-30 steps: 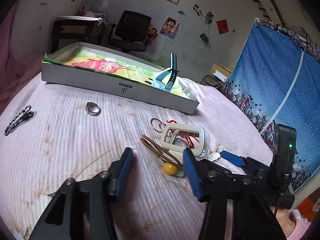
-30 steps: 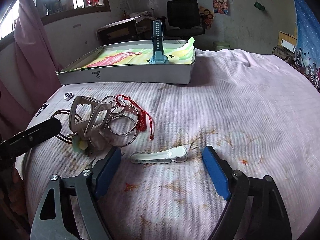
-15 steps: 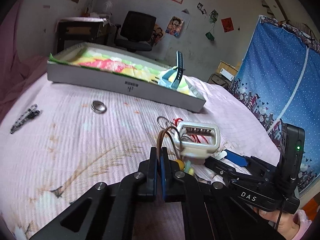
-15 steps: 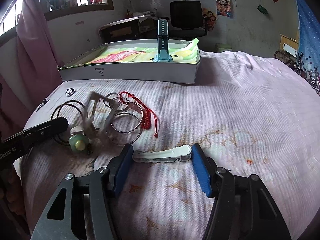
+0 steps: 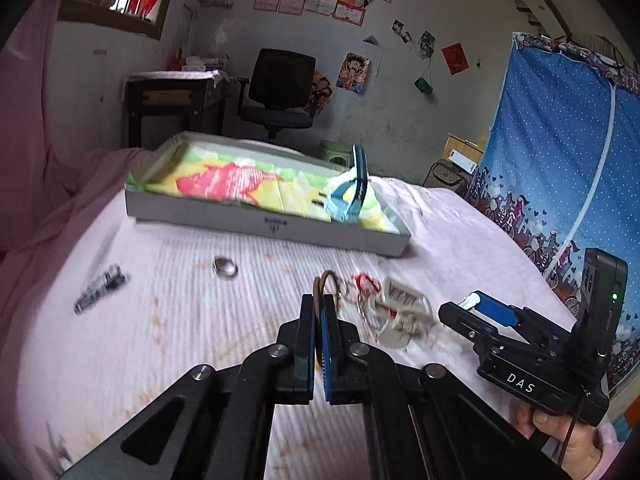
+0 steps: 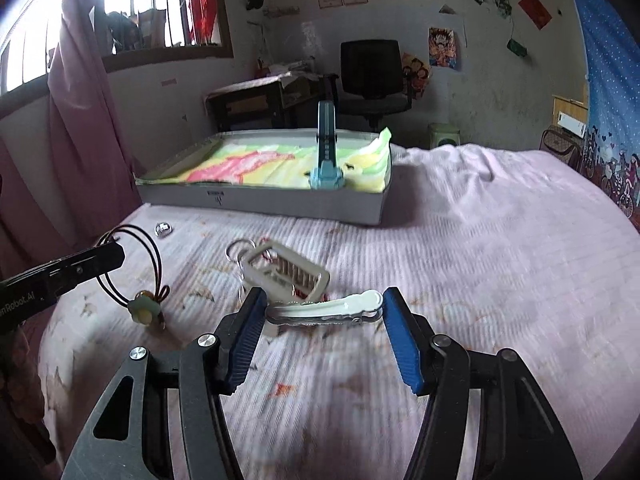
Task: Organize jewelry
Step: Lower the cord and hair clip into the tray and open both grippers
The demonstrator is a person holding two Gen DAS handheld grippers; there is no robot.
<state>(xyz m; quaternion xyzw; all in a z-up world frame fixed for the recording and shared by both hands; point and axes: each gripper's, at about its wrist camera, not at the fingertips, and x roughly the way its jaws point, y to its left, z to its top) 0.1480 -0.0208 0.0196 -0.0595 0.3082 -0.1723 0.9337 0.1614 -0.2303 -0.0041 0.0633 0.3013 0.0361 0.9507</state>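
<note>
My left gripper (image 5: 318,304) is shut on a brown hair tie (image 5: 325,280) and holds it above the bed; in the right wrist view the tie (image 6: 132,268) hangs from it with a green flower charm (image 6: 144,312). My right gripper (image 6: 324,312) is shut on a white hair clip (image 6: 324,310), gripped end to end and lifted off the bed. A white box (image 6: 260,200) lined with colourful paper holds a blue watch (image 6: 326,160) at the far side of the bed.
A white buckle-shaped clip (image 6: 286,272), metal rings (image 6: 238,248) and a red cord (image 5: 362,280) lie in a pile on the pink bedspread (image 6: 480,260). A silver ring (image 5: 225,267) and a dark hair clip (image 5: 100,288) lie to the left.
Both grippers have closed and lifted: the left raised the brown hair tie off the pile, the right closed on the white hair clip and raised it.
</note>
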